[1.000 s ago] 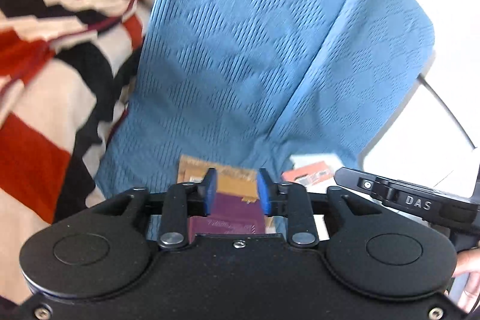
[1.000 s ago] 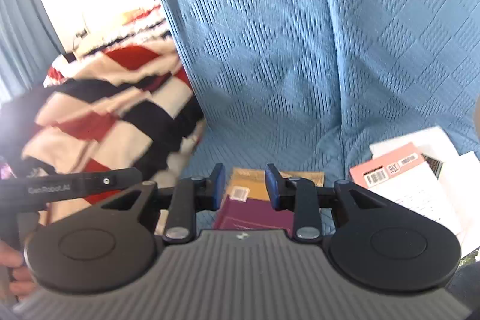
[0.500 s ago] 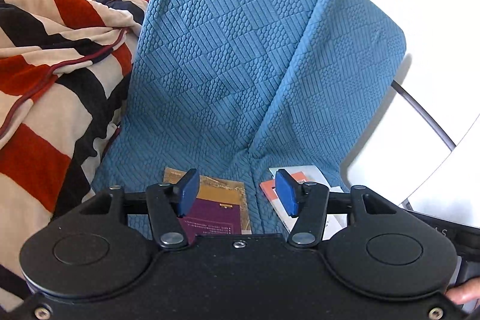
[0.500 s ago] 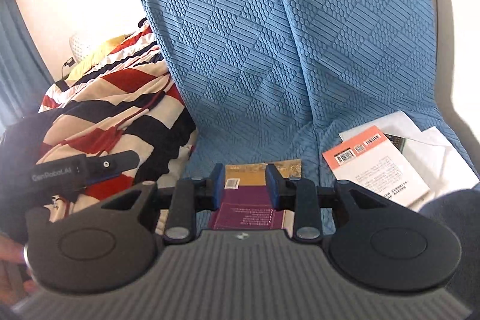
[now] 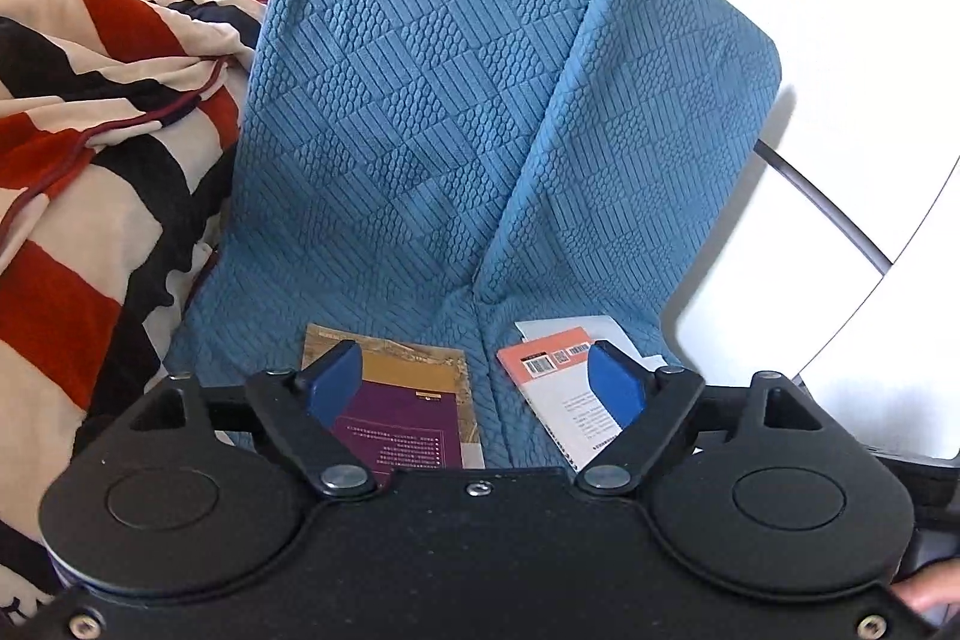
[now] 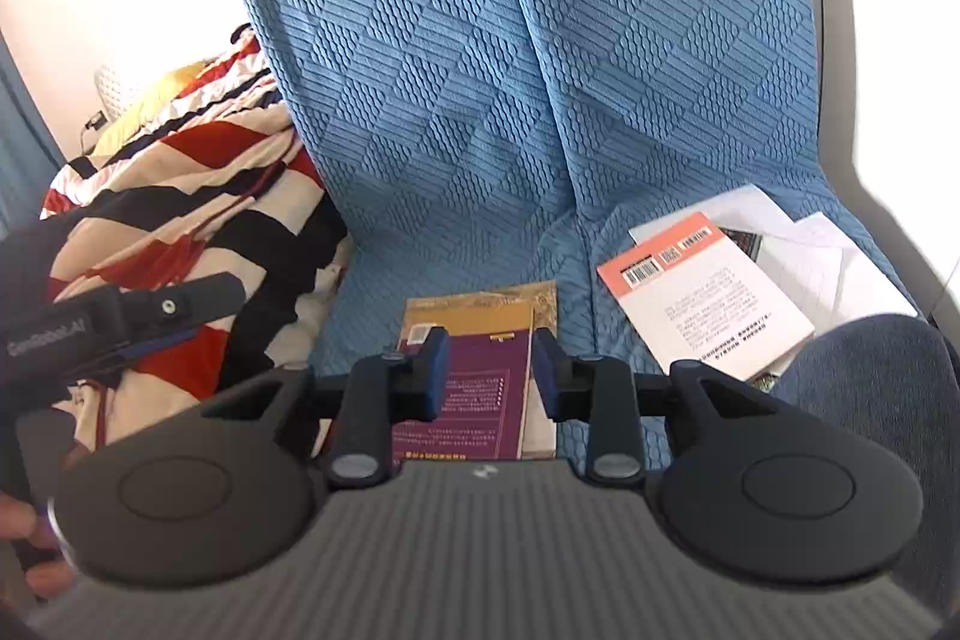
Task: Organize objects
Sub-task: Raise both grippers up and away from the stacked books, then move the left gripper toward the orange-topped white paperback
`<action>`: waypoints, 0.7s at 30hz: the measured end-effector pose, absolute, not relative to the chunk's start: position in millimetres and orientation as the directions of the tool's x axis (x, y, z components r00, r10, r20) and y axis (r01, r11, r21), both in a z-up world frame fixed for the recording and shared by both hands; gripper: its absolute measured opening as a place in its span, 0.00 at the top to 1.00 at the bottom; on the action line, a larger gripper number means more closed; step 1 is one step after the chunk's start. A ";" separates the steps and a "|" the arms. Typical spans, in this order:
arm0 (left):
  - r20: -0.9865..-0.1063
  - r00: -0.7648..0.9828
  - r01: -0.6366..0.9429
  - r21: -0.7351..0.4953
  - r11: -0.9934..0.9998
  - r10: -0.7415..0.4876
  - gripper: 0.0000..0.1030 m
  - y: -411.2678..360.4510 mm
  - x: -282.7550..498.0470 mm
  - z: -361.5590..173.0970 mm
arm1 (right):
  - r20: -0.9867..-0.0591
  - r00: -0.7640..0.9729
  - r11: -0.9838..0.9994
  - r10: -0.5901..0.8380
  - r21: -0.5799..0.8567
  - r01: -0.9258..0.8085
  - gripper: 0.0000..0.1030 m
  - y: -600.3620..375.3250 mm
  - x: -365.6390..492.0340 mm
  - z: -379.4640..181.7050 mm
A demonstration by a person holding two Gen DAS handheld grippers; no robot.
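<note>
Both jaws empty: left gripper just spread wide, purple book lying beneath.

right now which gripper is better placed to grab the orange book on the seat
Probably the left gripper: its fingers are wide apart and have just been opening, empty, one finger already over the orange book. The right gripper frames the purple book.

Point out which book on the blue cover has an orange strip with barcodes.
The white-backed book on the right, lying on loose white papers; the other book is purple and gold.
</note>
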State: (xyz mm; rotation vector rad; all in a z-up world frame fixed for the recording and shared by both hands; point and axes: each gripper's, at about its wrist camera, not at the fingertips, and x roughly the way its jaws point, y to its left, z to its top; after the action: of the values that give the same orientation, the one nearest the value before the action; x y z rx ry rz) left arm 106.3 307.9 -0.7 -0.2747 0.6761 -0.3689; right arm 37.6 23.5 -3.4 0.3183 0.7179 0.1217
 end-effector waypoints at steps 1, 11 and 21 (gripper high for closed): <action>-0.557 0.718 0.242 -0.361 0.901 -0.417 0.14 307.1 105.9 -0.9 | -0.631 0.746 0.947 0.212 0.322 0.004 0.66 24.1 37.3 -4.2; -0.568 0.707 0.254 -0.352 0.901 -0.422 0.01 302.9 101.3 -1.0 | -0.638 0.745 0.953 0.196 0.303 0.008 0.47 26.6 31.7 -3.7; -0.562 0.705 0.257 -0.365 0.895 -0.432 0.01 298.7 98.1 1.7 | -0.652 0.737 0.943 0.177 0.327 0.063 0.11 16.3 33.2 -2.4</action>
State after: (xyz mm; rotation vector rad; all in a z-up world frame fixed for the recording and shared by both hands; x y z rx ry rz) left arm 98.1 298.7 1.7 -0.2693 0.6888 -0.3882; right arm 33.2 16.3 -2.4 0.3415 0.7430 0.0640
